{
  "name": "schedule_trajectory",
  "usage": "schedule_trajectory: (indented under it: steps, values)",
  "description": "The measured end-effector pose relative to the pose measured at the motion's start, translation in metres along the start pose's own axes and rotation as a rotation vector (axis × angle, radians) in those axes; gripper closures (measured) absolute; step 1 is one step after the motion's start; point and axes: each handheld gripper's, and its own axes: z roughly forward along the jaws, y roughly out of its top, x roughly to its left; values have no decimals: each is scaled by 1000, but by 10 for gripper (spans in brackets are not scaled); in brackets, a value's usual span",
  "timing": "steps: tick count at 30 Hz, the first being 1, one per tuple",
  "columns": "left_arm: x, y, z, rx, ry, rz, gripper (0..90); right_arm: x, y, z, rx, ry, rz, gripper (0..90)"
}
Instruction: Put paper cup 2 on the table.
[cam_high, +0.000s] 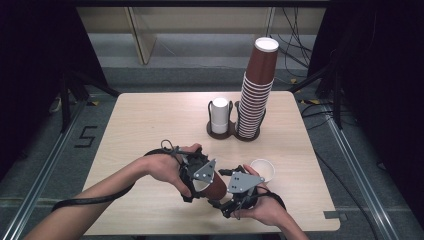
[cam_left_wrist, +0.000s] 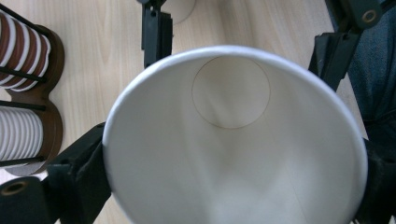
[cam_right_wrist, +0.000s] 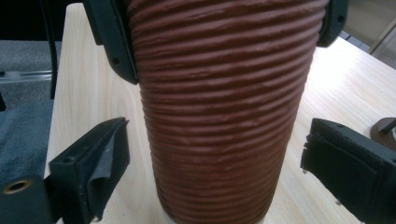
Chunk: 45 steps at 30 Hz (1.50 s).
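Note:
A brown ribbed paper cup (cam_high: 218, 186) with a white inside lies on its side above the table's near edge. My left gripper (cam_high: 199, 181) is shut on it near the rim. In the left gripper view its jaws press both sides of the cup's mouth (cam_left_wrist: 233, 140). My right gripper (cam_high: 235, 196) is at the cup's base end, and its jaws are open. In the right gripper view they stand either side of the cup (cam_right_wrist: 219, 116), with a small gap on each side.
A white cup (cam_high: 263, 170) stands upright just right of the grippers. At the table's far middle a dark two-slot holder (cam_high: 233, 134) carries a tall leaning stack of brown cups (cam_high: 256, 95) and a short white stack (cam_high: 219, 115). Bare tabletop (cam_high: 145, 125) spreads to the left.

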Motion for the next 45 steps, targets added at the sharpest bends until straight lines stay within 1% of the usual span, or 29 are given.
schedule_trajectory:
  steps: [2,4,5,6,7,8,10,15,18,19,20,21,24,26,27,30,31,33,34,35,36,37,38,39,40,42,43,44,45]
  values:
    - [0,1,1,1,-2,5,70,-1,0,0,-3,5,-20,121]
    - [-1,1,2,2,-3,7,69,1,-1,1,0,24,-1,142]
    - [-1,2,2,5,-8,9,70,0,-1,2,-2,19,-16,146]
    - [-2,2,3,7,-10,11,70,1,-1,2,3,33,3,148]
    - [-2,2,3,8,-12,15,70,0,-1,3,-2,27,-16,150]
    - [-2,2,3,9,-14,15,70,0,-2,3,4,30,-18,150]
    - [-3,3,4,11,-18,19,70,1,-2,4,11,39,0,152]
    - [-3,4,5,18,-23,27,70,1,-2,5,12,41,-26,155]
    - [-4,5,6,17,-26,32,70,1,-2,6,13,43,-25,155]
    - [-4,5,6,17,-25,35,70,2,-3,7,16,57,-7,154]
    - [-4,6,6,16,-26,42,70,2,-3,7,18,58,-5,154]
    - [-4,6,6,16,-26,43,70,1,-3,7,16,51,-24,154]
    - [-4,8,6,13,-26,52,70,1,-4,8,19,51,-18,154]
    - [-5,8,6,7,-28,45,69,1,-4,8,13,49,-20,159]
    - [-5,8,6,7,-24,51,69,2,-4,9,12,58,3,171]
    - [-4,7,6,0,-28,42,65,4,-5,8,13,57,14,189]
    - [-4,6,6,-2,-29,34,60,2,-5,8,2,50,-16,190]
    - [-5,5,6,-29,-24,26,53,4,-5,7,7,53,-3,189]
    - [-5,4,6,-41,-20,22,47,3,-5,7,-4,41,-23,189]
    - [-6,3,6,-59,-18,14,43,4,-6,6,-3,46,-3,189]
    - [-6,2,5,-76,-20,0,34,4,-6,5,-2,48,-6,189]
    - [-6,2,4,-97,-17,-5,22,3,-5,3,-14,31,-22,189]
    - [-6,1,3,-108,-16,-9,8,4,-5,2,-13,39,-9,190]
    - [-7,0,2,-118,-10,-10,0,4,-5,1,-19,33,-4,190]
    - [-7,-1,1,-129,-1,-14,0,3,-5,-1,-21,22,-16,190]
    - [-9,-3,-2,-139,10,-27,0,4,-6,-3,-30,27,7,190]
    - [-9,-4,-3,-144,14,-31,0,3,-6,-4,-28,18,-6,190]
    - [-10,-6,-4,-151,15,-37,0,4,-7,-4,-21,27,11,190]
    - [-9,-7,-5,-155,15,-42,0,2,-8,-5,-31,10,-12,190]
